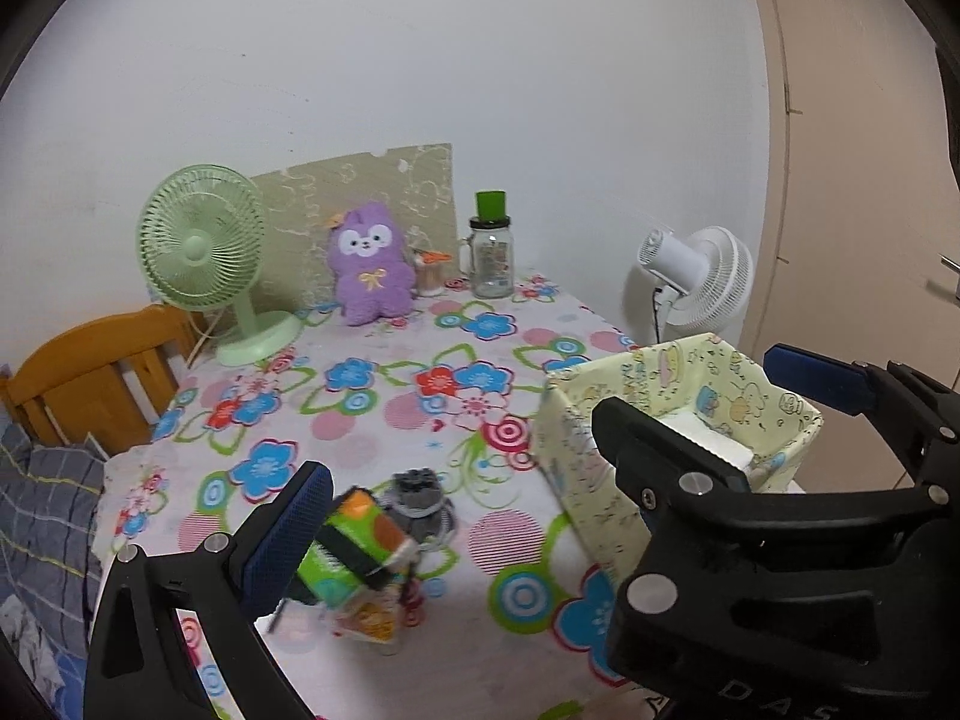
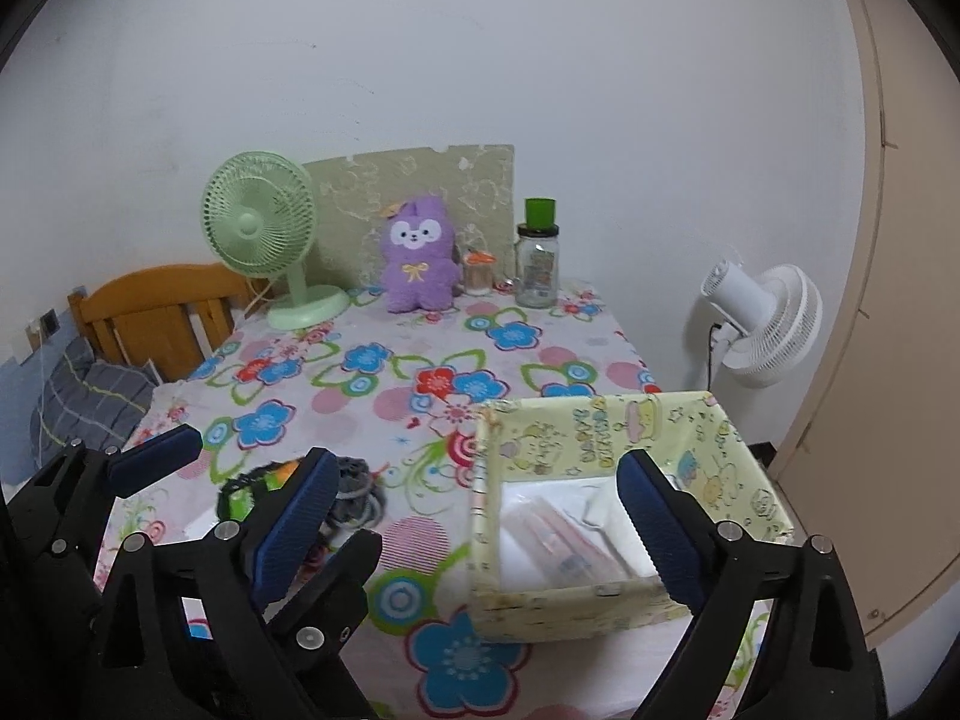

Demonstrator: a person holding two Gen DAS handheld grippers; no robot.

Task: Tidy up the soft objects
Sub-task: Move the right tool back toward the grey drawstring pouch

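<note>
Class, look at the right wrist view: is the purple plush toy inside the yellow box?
No. The purple plush toy sits by the wall, far from the yellow box.

Right tongs (image 2: 480, 525) wide apart above yellow box (image 2: 606, 516).

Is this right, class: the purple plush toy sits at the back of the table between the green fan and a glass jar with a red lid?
Not quite. The lid on the glass jar is green, not red, as the right wrist view shows. The rest holds: the purple plush toy sits at the back of the table between the green fan and the jar.
</note>
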